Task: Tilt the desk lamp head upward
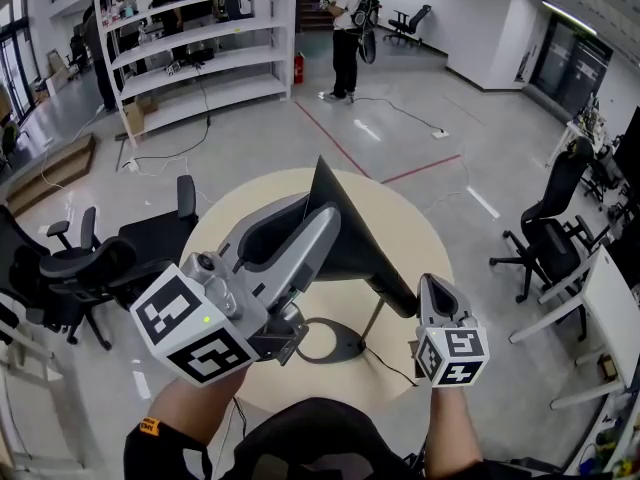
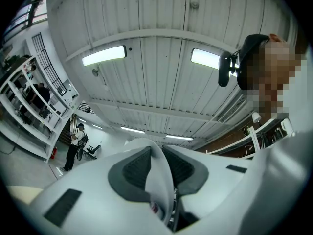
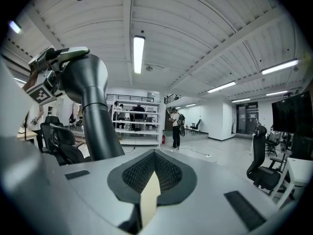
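A desk lamp stands on the round beige table [image 1: 410,218]: a dark cone-shaped head [image 1: 350,233], a thin stem [image 1: 373,320] and a ring base [image 1: 325,343]. My left gripper [image 1: 315,216] reaches in from the left, shut on the lamp head's rim. In the left gripper view that white rim [image 2: 164,180] sits pinched between the dark pads [image 2: 137,170], and this gripper [image 2: 160,155] points up at the ceiling. My right gripper [image 1: 436,284] hovers right of the stem, shut and holding nothing. The right gripper view shows its jaws [image 3: 155,155] together, with the lamp's dark body [image 3: 92,102] at left.
A thin cord [image 1: 393,366] runs from the lamp base toward me. Black office chairs [image 1: 90,268] stand left of the table and another chair [image 1: 550,233] at right beside a white desk [image 1: 612,308]. White shelving [image 1: 190,48] and a standing person [image 1: 347,33] are far behind.
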Demonstrator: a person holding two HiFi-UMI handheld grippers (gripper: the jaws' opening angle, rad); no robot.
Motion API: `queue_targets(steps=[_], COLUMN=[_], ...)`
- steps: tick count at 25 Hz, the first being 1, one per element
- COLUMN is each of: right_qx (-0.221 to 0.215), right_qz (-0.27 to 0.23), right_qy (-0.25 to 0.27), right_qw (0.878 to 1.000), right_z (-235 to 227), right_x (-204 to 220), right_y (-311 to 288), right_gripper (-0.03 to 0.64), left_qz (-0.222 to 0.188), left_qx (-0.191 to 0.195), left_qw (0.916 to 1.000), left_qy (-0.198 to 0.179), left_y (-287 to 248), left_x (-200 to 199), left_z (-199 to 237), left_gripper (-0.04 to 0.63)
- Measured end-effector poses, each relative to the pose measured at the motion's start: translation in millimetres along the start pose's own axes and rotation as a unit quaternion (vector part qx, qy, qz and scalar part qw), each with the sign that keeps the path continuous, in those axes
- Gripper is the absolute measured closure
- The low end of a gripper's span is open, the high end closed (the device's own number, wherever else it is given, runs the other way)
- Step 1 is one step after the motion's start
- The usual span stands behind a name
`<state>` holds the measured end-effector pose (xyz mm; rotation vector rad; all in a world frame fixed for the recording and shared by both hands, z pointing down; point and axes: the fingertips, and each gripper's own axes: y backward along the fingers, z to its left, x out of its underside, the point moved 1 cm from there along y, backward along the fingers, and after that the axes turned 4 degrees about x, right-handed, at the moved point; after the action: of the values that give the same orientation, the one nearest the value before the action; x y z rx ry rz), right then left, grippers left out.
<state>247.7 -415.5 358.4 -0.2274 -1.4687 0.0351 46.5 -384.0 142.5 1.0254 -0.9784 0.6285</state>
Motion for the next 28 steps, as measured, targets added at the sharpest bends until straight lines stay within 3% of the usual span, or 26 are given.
queue_targets(steps=[13, 18, 25, 28], right_qx=[0.025, 0.027, 0.036, 0.041], right_qz=[0.013, 0.019, 0.016, 0.015], right_qy=[0.037, 0.042, 0.035, 0.034], right_qw=[0.999, 0.999, 0.999, 0.998], right_z=[3, 6, 4, 7], right_x=[5, 10, 11, 11], right_y=[6, 11, 17, 19], right_gripper=[0.607, 0.607, 0.606, 0.607], left_qz=[0.027, 0.022, 0.012, 0.009], left_qx=[-0.011, -0.005, -0.015, -0.014], left_qw=[0.9987, 0.9991, 0.996, 0.9961], left_qy=[-0.041, -0.036, -0.087, -0.087], left_y=[-15, -7, 7, 16], left_x=[1, -2, -4, -5], left_z=[-15, -16, -24, -23], left_gripper=[0.477, 0.477, 0.476, 0.476])
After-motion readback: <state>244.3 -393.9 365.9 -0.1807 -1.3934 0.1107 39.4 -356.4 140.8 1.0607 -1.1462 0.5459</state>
